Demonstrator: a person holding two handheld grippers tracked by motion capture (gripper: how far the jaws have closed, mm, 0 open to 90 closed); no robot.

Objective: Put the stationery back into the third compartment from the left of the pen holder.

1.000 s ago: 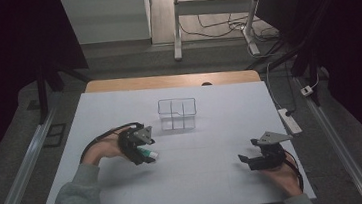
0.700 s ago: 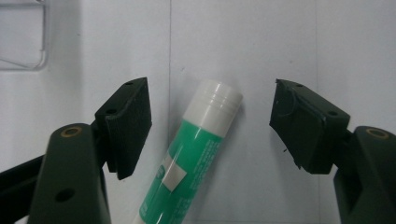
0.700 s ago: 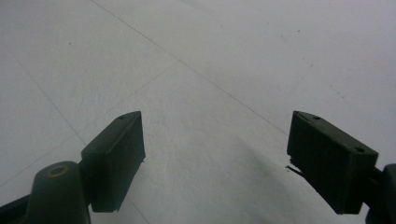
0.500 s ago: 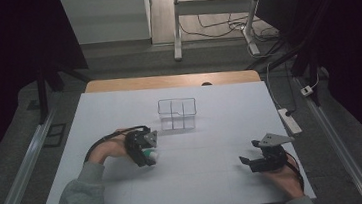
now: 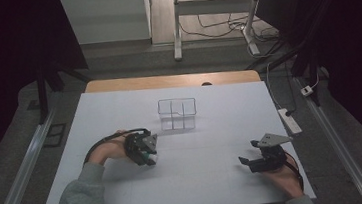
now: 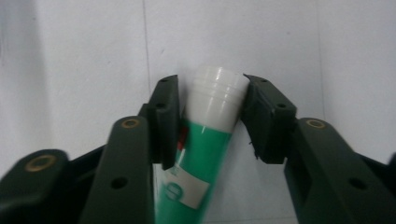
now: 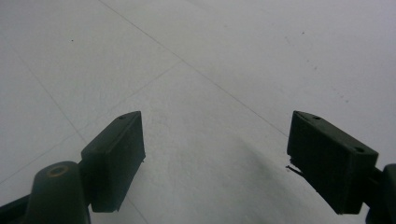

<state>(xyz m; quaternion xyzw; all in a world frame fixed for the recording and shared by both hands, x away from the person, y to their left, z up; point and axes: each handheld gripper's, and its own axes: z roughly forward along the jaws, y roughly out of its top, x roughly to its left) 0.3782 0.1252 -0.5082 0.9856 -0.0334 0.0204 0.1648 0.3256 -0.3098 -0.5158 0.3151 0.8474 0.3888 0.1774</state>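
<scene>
A green tube (image 6: 205,140) with a white cap (image 6: 217,98) lies on the white table (image 5: 221,128), left of centre. My left gripper (image 6: 210,88) points down over it, and its jaws have just been closing. Both pads now press on the tube's cap end. In the high view the left gripper (image 5: 143,151) covers most of the tube (image 5: 151,158). My right gripper (image 5: 247,162) rests at the near right, open, with bare table between its fingers (image 7: 116,154).
A clear plastic box with dividers (image 5: 177,113) stands at the middle of the table, beyond the left gripper. A power strip (image 5: 289,120) lies by the table's right edge. A wooden strip runs along the far edge.
The left gripper tipped down over the tube and its jaws came in on the cap end. The right gripper has stayed in place.
</scene>
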